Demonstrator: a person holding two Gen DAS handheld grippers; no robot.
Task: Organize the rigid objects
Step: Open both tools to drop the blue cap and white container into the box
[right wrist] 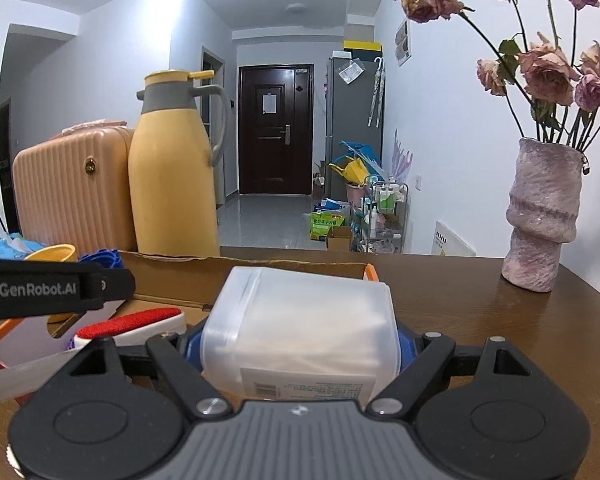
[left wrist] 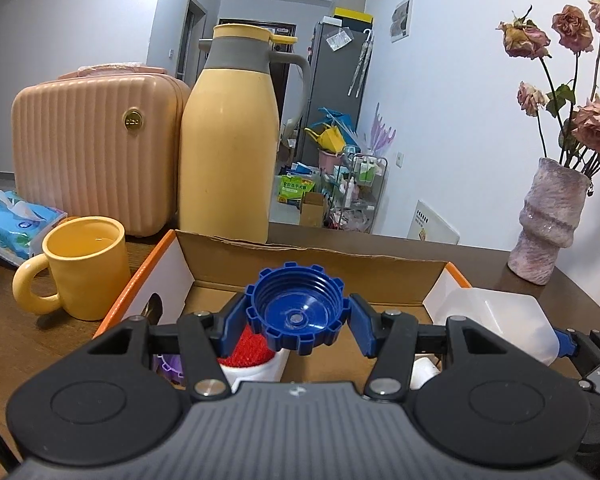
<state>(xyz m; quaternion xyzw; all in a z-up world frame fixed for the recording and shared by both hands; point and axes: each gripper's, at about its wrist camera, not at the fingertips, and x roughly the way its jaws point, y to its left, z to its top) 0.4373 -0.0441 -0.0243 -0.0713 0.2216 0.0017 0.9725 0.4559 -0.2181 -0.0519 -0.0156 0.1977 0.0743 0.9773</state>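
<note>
While both grippers are loaded, what matters for the next move is how the cap [left wrist: 296, 312] sits relative to the jug [right wrist: 300, 328]. The left gripper [left wrist: 296, 316] has its blue fingers [left wrist: 234, 322] closed in on the blue screw cap, pinching it by the ribbed rim with the threaded hollow side facing back at the camera, held above the open cardboard box [left wrist: 308, 256]. The right gripper [right wrist: 298, 354] is clamped around a translucent white plastic jug, label side toward the camera, long axis pointing roughly forward along the fingers; the jaws stand fairly wide since the jug fills the gap. In the left view the jug shows up just off to the right of the cap, near the right end of the box, so the two are close but not touching. I can't make out the jug's neck or opening in either view, so I can't tell which way the mouth points. My guess is either the cap goes onto the jug or both get dropped in the box next to the red-topped brush [right wrist: 130, 322] already in there. If it's capping, the left hand would need to turn the cap's open side toward that mouth. The mug [left wrist: 80, 266], thermos [left wrist: 228, 140] and vase [right wrist: 544, 216] stand outside the box, apart from both grippers.
</note>
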